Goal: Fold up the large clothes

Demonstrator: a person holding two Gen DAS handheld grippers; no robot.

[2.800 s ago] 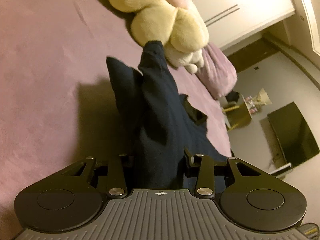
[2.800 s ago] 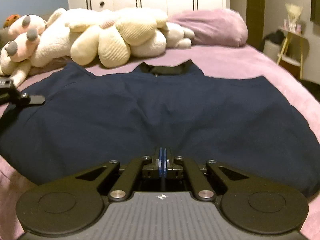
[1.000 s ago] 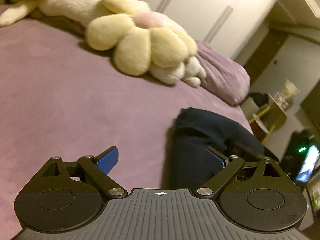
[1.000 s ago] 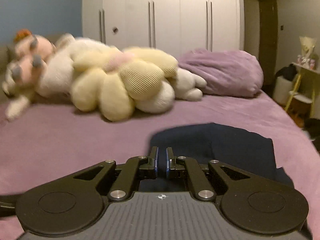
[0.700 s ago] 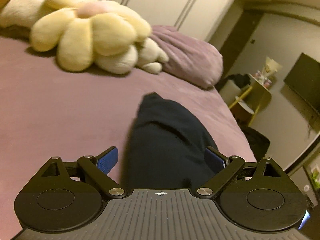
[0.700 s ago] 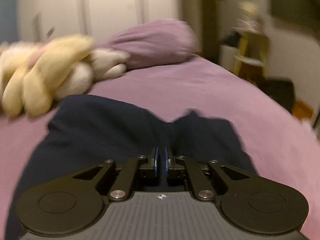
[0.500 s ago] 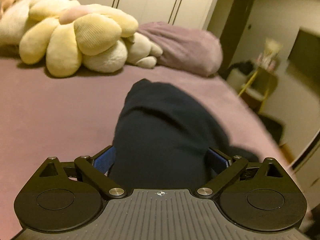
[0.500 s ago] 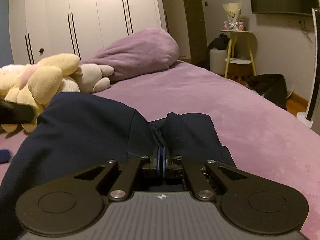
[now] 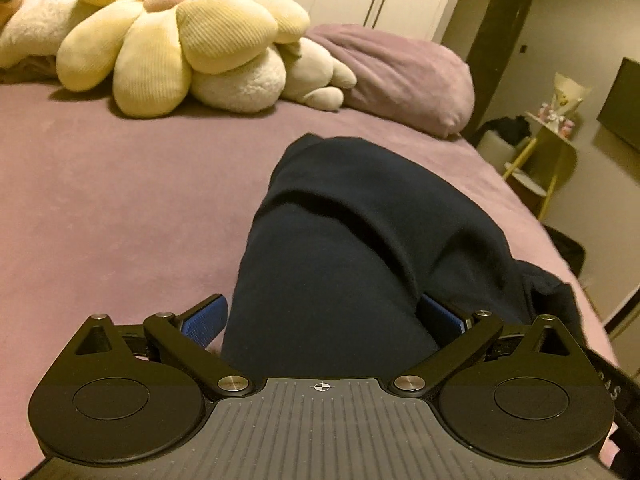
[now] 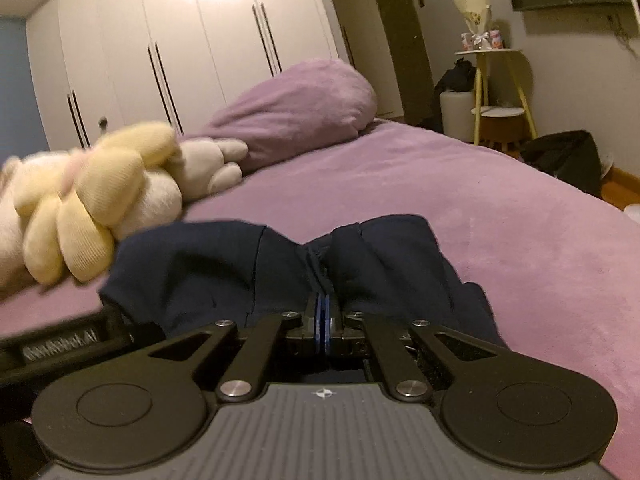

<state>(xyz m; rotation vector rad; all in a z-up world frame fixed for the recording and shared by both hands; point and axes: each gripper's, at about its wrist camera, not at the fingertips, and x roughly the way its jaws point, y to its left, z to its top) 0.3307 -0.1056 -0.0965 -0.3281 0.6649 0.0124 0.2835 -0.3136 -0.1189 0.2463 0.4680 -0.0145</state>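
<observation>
A navy garment [image 9: 360, 240] lies folded into a thick bundle on the purple bed [image 9: 120, 208]. My left gripper [image 9: 324, 308] stands open wide around the near end of the bundle. Its left pad [image 9: 204, 320] sits just clear of the cloth, and the cloth partly covers the right pad [image 9: 440, 316]. In the right wrist view the navy garment [image 10: 224, 272] puckers into my right gripper [image 10: 322, 304], which is shut on a pinch of fabric. Part of the left gripper's body [image 10: 60, 340] shows at the lower left there.
Cream flower-shaped plush toys [image 9: 180, 40] and a purple pillow [image 9: 400, 76] lie at the head of the bed. White wardrobes [image 10: 180, 40] stand behind. To the right, beyond the bed edge, are a yellow side table [image 10: 496, 92] and a dark bag [image 10: 568, 160] on the floor.
The garment, earlier spread flat, is now a folded bundle. Both grippers swung right and lowered. The left gripper's open fingers now straddle the bundle. The right jaws closed their small gap on cloth.
</observation>
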